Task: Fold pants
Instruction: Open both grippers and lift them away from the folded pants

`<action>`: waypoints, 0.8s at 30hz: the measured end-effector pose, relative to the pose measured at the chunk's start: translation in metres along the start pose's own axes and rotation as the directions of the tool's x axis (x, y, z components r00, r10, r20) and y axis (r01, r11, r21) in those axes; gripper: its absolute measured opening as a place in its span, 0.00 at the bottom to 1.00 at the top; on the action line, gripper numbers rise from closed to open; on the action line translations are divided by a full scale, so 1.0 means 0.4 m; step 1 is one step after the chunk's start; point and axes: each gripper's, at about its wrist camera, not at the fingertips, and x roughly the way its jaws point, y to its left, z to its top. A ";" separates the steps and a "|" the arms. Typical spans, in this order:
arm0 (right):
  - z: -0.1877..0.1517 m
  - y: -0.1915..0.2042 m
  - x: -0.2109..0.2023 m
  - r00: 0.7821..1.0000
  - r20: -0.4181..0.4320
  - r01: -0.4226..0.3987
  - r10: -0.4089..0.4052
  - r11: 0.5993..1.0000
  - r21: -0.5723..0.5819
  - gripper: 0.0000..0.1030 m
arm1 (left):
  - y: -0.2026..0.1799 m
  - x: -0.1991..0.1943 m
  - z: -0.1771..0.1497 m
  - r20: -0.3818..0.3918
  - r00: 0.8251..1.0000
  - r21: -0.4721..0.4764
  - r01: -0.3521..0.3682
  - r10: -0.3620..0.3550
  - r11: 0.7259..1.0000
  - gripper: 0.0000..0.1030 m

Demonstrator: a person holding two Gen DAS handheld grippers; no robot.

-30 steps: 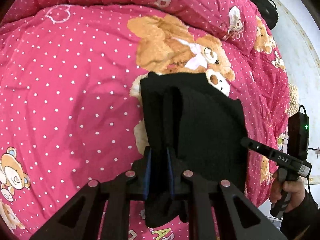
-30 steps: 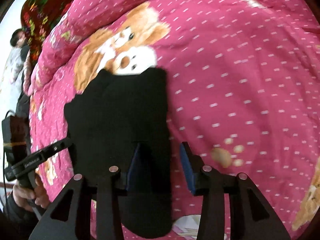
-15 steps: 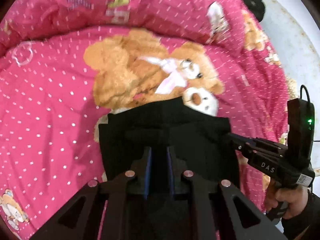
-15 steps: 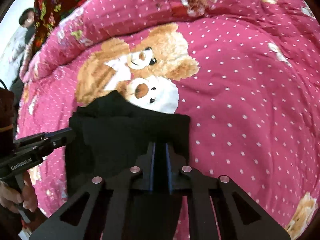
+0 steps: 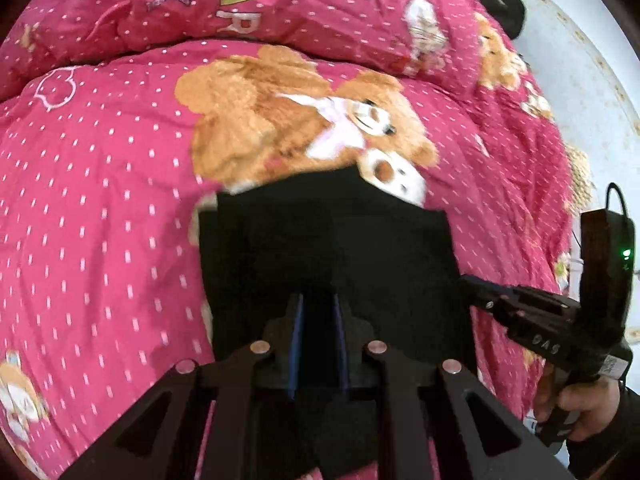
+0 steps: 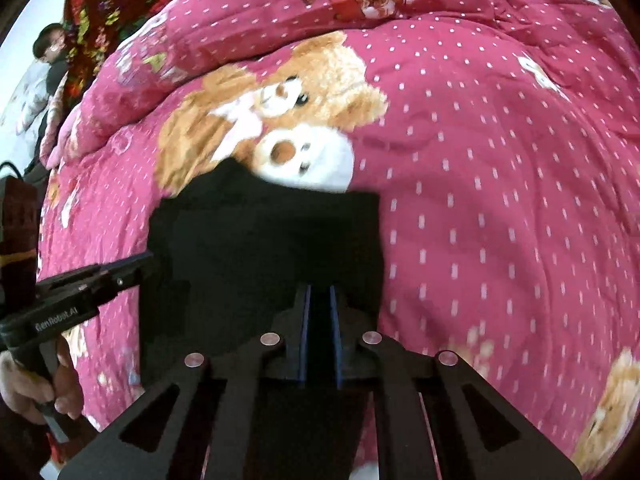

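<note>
Across both wrist views spreads a pink polka-dot quilt (image 5: 100, 200) printed with a big teddy bear (image 5: 304, 120), bunched into a ridge at the far side. On it, just below the bear's muzzle, lies the black pants (image 5: 320, 248), folded into a squarish block whose near edge runs under both tools. The left gripper (image 5: 318, 344) has its blue-lined fingers (image 5: 297, 344) drawn close, clamped on the near edge of the dark fabric that fills the narrow gap. The right gripper (image 6: 319, 332) is likewise clenched on the pants' near edge. Each tool points forward and slightly down over the cloth, side by side. In the left view the person's right hand (image 5: 580, 404) wraps the other tool's handle; in the right view the left hand (image 6: 36, 384) does the same.
</note>
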 end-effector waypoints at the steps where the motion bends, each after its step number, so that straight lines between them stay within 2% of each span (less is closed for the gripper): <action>1: -0.021 0.006 -0.006 1.000 -0.008 0.001 -0.001 1.000 -0.004 0.08 | -0.008 -0.009 -0.021 -0.002 1.000 0.005 0.008 -0.008 1.000 0.17; 4: -0.082 0.021 -0.019 1.000 -0.022 -0.011 0.011 1.000 -0.004 0.08 | -0.030 -0.027 -0.092 -0.018 1.000 0.024 0.022 -0.021 0.999 0.17; 7: -0.146 0.028 -0.021 0.999 -0.034 -0.011 0.011 1.000 -0.002 0.09 | -0.037 0.000 -0.157 -0.065 0.998 0.022 0.017 -0.016 1.000 0.17; 9: -0.173 0.035 0.000 0.999 -0.052 0.011 -0.012 1.000 -0.014 0.10 | -0.034 0.015 -0.183 -0.064 0.998 0.026 0.004 -0.002 1.000 0.17; 15: -0.156 0.040 0.056 0.996 -0.083 0.039 -0.043 0.998 -0.052 0.11 | -0.040 0.042 -0.175 -0.070 0.997 0.052 -0.014 0.018 0.999 0.17; 18: -0.147 0.038 0.060 0.994 -0.106 0.028 -0.031 0.999 -0.035 0.12 | -0.042 0.045 -0.168 -0.087 0.996 0.045 -0.024 0.028 0.999 0.17; 22: -0.136 0.026 0.032 0.987 -0.160 0.013 -0.011 1.000 0.017 0.12 | -0.065 0.005 -0.168 -0.087 0.994 0.040 -0.065 0.068 0.997 0.18; 24: -0.148 0.035 -0.014 0.993 -0.121 0.016 -0.014 1.000 0.018 0.12 | -0.074 -0.029 -0.175 -0.061 0.995 0.033 -0.078 0.080 0.996 0.18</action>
